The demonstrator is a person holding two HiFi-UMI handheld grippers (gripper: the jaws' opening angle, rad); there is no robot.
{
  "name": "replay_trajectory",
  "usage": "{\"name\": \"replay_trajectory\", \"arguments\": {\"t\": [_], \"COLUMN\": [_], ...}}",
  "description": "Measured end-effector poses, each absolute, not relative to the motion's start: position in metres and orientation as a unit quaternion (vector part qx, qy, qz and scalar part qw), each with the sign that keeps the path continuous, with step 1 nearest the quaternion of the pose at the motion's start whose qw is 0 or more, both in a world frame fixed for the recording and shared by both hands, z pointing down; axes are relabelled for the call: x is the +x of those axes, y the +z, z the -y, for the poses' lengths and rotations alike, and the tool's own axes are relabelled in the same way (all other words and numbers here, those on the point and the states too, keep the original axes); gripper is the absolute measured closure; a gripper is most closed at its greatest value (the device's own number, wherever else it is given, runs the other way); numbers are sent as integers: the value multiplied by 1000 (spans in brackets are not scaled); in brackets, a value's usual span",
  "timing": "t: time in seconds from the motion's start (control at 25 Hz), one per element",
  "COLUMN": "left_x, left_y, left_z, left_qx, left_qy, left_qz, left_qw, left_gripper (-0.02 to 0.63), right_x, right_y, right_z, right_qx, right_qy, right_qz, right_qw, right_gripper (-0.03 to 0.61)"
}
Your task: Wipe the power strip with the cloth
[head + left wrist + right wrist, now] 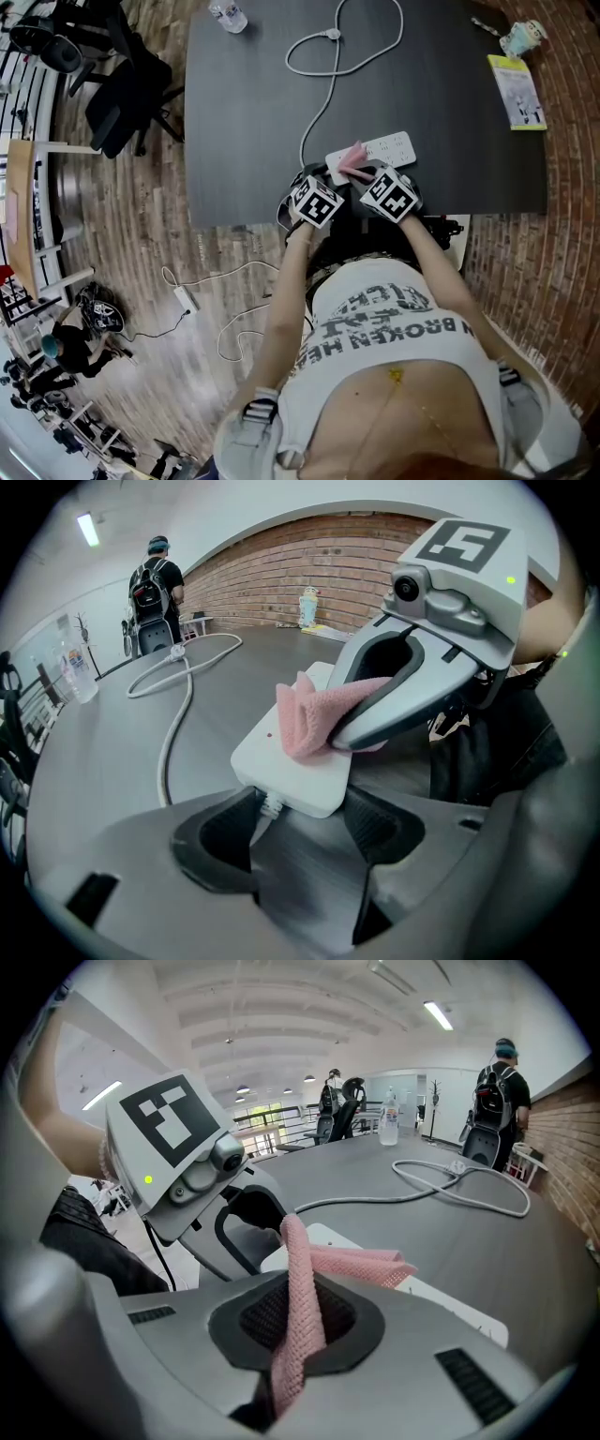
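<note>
Left gripper view: left gripper [300,829] jaws clamped strip [281,772] end. Right gripper view: right gripper [300,1326] jaws pinched cloth [298,1274]. Dark table [244,112], brick wall [309,560]

open room with a brick wall and a wood floor
a broad dark grey tabletop [244,112] stood beside a red-brown brick wall [309,564], over a floor of pale weathered wood planks [122,244]. a black wheeled office chair [127,98] sat by the table's left edge. long white strip lights [438,1014] ran across a white ribbed ceiling [281,1016]. a person with a black backpack [153,583] stood far off near the wall.
</note>
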State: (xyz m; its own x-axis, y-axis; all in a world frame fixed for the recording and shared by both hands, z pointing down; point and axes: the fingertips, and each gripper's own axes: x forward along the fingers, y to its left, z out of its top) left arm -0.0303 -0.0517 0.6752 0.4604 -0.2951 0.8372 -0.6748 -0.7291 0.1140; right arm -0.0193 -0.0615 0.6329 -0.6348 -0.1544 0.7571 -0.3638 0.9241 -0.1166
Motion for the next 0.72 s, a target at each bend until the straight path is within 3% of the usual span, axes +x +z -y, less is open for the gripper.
{"name": "replay_trajectory", "arguments": {"t": [0.72], "left_x": [-28], "left_y": [675], "left_z": [50], "left_qx": [825], "left_qy": [429], "left_qz": [292], "left_qw": [223], "left_gripper": [339], "right_x": [22], "right_y": [631], "right_z": [77], "right_qx": [204], "right_qy": [159], "right_qz": [880], "right_qw": [398], "right_gripper": [561]}}
